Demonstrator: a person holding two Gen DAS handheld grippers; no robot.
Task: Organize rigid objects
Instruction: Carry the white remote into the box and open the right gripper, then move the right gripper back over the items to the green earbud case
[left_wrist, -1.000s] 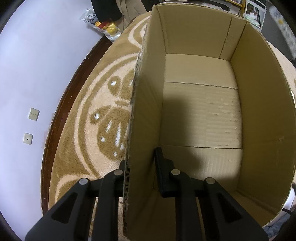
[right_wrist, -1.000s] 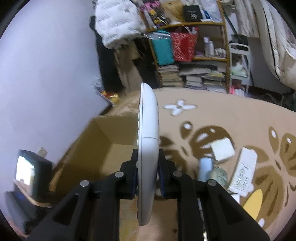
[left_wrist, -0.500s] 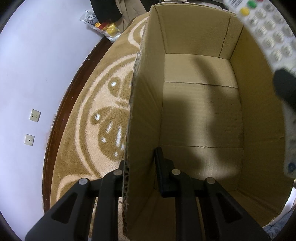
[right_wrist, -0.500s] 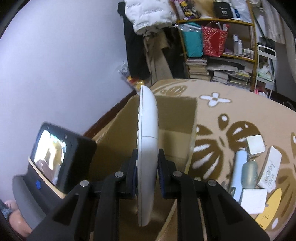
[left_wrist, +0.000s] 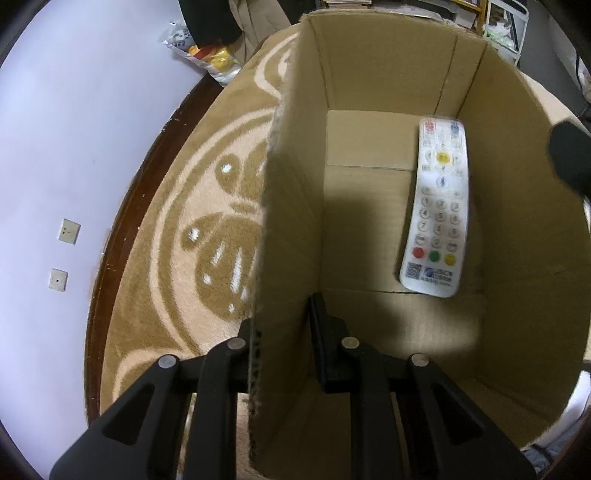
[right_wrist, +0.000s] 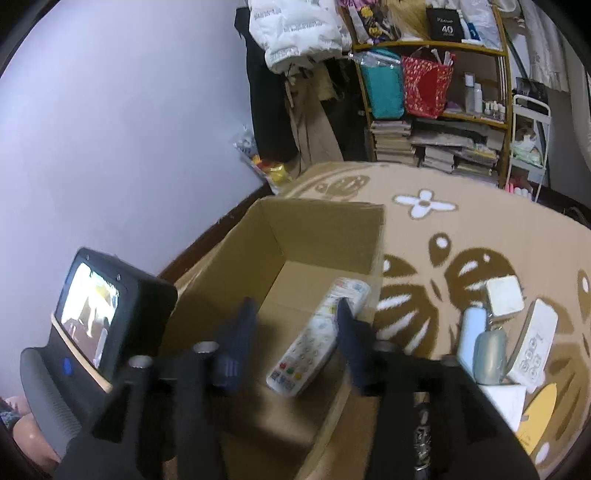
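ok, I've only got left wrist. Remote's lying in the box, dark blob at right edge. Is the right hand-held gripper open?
Observer: Yes. The right hand-held gripper hangs over the cardboard box with its jaws wide apart and nothing between them; the remote lies below.
Operator: What's left outside?
Observer: On the rug, right of the box: a white square case, a light blue bottle, a white carton with printed icons, and more, partly cut off.

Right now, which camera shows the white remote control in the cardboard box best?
The left wrist view: the white remote control lies face up, unobstructed, on the cardboard box floor. The right wrist view shows it blurred, partly behind a finger of the right gripper.
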